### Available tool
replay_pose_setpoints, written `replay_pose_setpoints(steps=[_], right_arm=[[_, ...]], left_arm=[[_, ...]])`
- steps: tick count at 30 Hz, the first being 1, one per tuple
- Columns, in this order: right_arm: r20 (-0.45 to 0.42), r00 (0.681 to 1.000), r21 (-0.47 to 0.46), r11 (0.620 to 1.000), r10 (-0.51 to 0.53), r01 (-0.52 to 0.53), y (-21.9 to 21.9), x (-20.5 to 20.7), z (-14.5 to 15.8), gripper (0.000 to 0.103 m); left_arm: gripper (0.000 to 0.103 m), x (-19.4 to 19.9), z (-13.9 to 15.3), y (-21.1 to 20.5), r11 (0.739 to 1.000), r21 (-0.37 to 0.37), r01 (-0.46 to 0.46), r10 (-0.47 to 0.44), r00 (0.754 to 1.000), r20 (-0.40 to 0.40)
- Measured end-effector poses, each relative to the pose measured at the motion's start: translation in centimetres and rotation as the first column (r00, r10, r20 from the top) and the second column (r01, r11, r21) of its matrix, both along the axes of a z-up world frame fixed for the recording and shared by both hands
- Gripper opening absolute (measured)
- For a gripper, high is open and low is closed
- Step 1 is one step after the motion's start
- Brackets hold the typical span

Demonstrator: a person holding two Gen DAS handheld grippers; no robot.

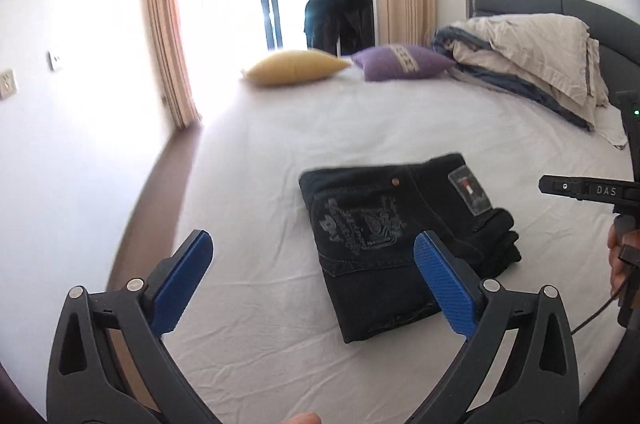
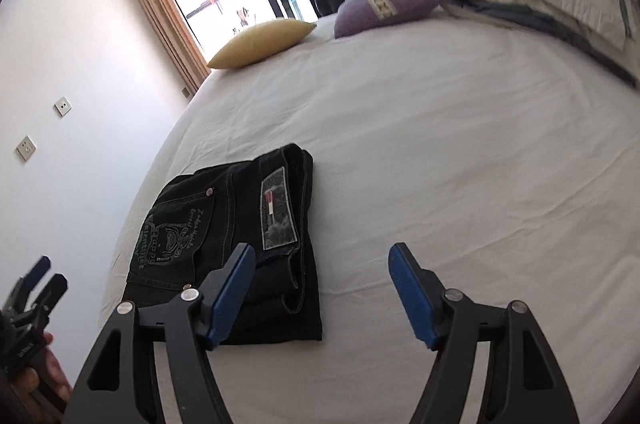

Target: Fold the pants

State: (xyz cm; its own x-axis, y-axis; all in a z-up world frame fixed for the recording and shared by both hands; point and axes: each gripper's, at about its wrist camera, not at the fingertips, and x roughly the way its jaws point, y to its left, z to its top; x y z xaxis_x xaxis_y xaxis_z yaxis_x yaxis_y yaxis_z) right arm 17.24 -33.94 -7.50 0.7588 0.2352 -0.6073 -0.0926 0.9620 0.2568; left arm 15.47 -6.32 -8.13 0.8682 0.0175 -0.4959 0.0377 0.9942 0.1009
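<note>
Black jeans [image 1: 384,236] lie folded into a compact stack on the white bed sheet [image 1: 360,128], back pocket print and waist label up. They also show in the right wrist view [image 2: 236,236]. My left gripper [image 1: 314,264] is open and empty, held above the near left side of the jeans. My right gripper [image 2: 322,284] is open and empty, held above the near right edge of the jeans. The right gripper's body shows at the right edge of the left wrist view [image 1: 588,190]. The left gripper shows at the lower left of the right wrist view [image 2: 40,284].
A yellow pillow [image 1: 296,66] and a purple pillow [image 1: 402,61] lie at the far edge of the bed. A folded duvet [image 1: 528,60] lies against the grey headboard [image 1: 560,6]. The bed's left edge drops to a brown floor [image 1: 160,200] beside a white wall.
</note>
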Motion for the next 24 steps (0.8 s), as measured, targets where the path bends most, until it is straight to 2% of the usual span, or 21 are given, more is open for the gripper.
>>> replay_pose_setpoints(steps=[3, 5, 9, 14, 16, 19, 21, 24], right_arm=[[0.202, 0.979, -0.06, 0.997, -0.028, 0.041, 1.1, -4.6, 4.4, 0.102], [0.294, 0.956, -0.071, 0.997, -0.018, 0.041, 1.7, -6.9, 6.8, 0.103], [0.353, 0.936, -0.057, 0.998, -0.004, 0.026, 2.3, -9.7, 10.9, 0.103], [0.41, 0.912, -0.059, 0.998, 0.008, 0.018, 2.9, -13.2, 14.6, 0.103], [0.395, 0.919, -0.103, 0.994, 0.01, 0.034, 3.5, -13.9, 15.1, 0.103], [0.337, 0.942, -0.176, 0.981, -0.012, 0.076, 4.6, -14.4, 14.9, 0.103], [0.278, 0.96, -0.19, 0.979, -0.024, 0.079, 5.0, -14.2, 14.1, 0.103], [0.186, 0.982, -0.19, 0.98, -0.028, 0.064, 5.3, -13.4, 12.0, 0.103]], left_arm=[[0.103, -4.7, 4.1, -0.9, 0.998, 0.008, -0.062, 0.06, 0.986, 0.154], [0.103, -6.9, 6.7, -1.5, 0.998, 0.006, -0.059, 0.056, 0.977, 0.208], [0.103, -9.7, 10.7, -2.5, 0.999, 0.013, -0.03, 0.026, 0.971, 0.239], [0.103, -11.2, 12.5, -2.4, 0.999, -0.028, 0.025, -0.021, 0.991, 0.135], [0.103, -11.2, 12.3, -2.5, 0.999, -0.018, -0.031, 0.033, 0.994, 0.106], [0.103, -10.1, 11.0, -2.2, 0.994, -0.065, -0.087, 0.088, 0.996, 0.002], [0.103, -9.3, 9.5, -2.2, 0.991, -0.099, -0.094, 0.088, 0.994, -0.068], [0.103, -8.4, 7.2, -2.7, 0.991, -0.096, -0.091, 0.078, 0.988, -0.134]])
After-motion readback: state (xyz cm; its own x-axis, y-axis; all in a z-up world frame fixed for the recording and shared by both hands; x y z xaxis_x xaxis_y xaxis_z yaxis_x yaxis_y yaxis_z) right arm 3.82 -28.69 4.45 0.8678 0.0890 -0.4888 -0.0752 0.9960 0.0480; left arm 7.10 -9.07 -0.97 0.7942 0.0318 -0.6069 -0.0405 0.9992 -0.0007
